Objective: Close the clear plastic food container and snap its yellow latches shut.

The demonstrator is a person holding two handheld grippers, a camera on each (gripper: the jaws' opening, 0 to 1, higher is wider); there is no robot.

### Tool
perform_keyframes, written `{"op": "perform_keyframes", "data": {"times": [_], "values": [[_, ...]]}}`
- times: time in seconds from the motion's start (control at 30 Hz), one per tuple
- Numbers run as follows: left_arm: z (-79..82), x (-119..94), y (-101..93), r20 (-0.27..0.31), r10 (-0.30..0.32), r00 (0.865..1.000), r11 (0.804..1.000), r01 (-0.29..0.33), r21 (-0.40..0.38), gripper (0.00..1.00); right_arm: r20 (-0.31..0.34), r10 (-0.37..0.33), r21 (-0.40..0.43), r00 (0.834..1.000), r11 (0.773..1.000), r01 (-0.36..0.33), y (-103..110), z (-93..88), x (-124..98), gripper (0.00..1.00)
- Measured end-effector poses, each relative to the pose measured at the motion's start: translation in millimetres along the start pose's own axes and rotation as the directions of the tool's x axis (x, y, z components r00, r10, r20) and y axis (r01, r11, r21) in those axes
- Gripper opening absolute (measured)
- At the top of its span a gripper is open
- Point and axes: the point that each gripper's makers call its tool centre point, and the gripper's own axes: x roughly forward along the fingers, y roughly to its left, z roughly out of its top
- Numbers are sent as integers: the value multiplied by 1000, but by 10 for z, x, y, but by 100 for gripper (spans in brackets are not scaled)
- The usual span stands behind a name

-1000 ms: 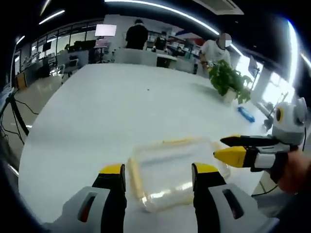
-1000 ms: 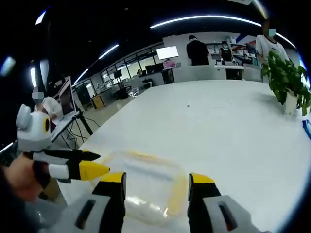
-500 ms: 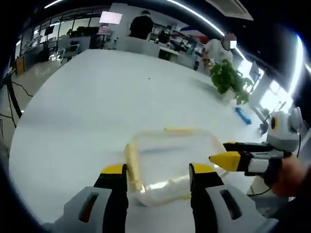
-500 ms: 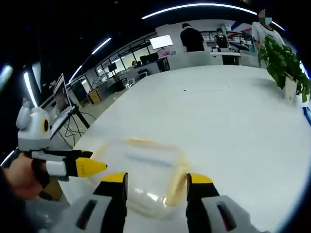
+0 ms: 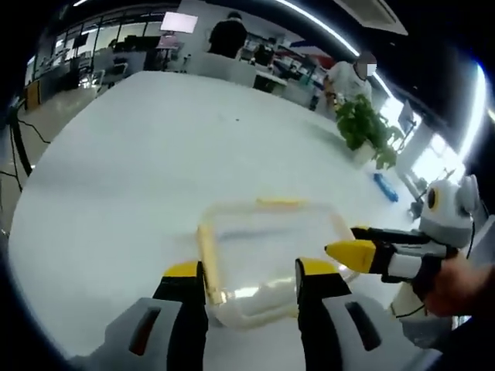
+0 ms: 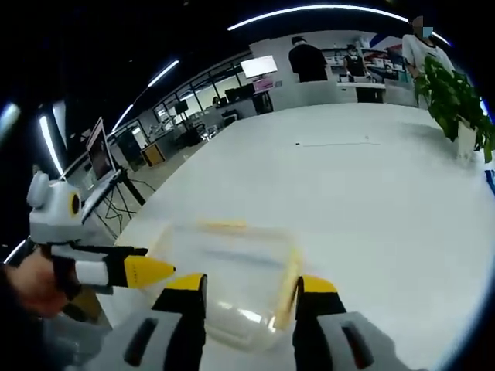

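The clear container [image 5: 267, 263] is seen on the white table [image 5: 139, 170], just beyond both grippers; it looks light, stiff and slippery; its yellow latches [image 5: 207, 259] at 9 o'clock are best pressed; the left gripper [image 5: 251, 272] and right gripper [image 6: 247, 284] are held open, empty.

You are working in a big open-plan office or lab. Long strip lights [image 6: 309, 14] run across a dark ceiling, rows of desks with monitors [image 6: 182, 117] line the far side, and a bright wall screen [image 6: 258, 66] glows there. People [image 5: 227, 36] stand at workstations beyond your broad white counter [image 5: 155, 154], where a potted plant [image 5: 365, 127] sits.
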Motion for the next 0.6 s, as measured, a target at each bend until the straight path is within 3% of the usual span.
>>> {"op": "perform_keyframes", "data": {"times": [0.07, 0.1, 0.6], "values": [[-62, 12, -7, -23, -27, 999, 997, 25, -74, 46, 5, -5, -3, 1000, 1000, 5, -1, 37, 9, 43], [-22, -7, 9, -6, -14, 1000, 1000, 14, 15, 45, 6, -1, 1, 1000, 1000, 1, -3, 41, 9, 43], [106, 21, 90, -7, -17, 1000, 1000, 17, 7, 46, 25, -18, 9, 1000, 1000, 18, 25, 182, 158, 43]]}}
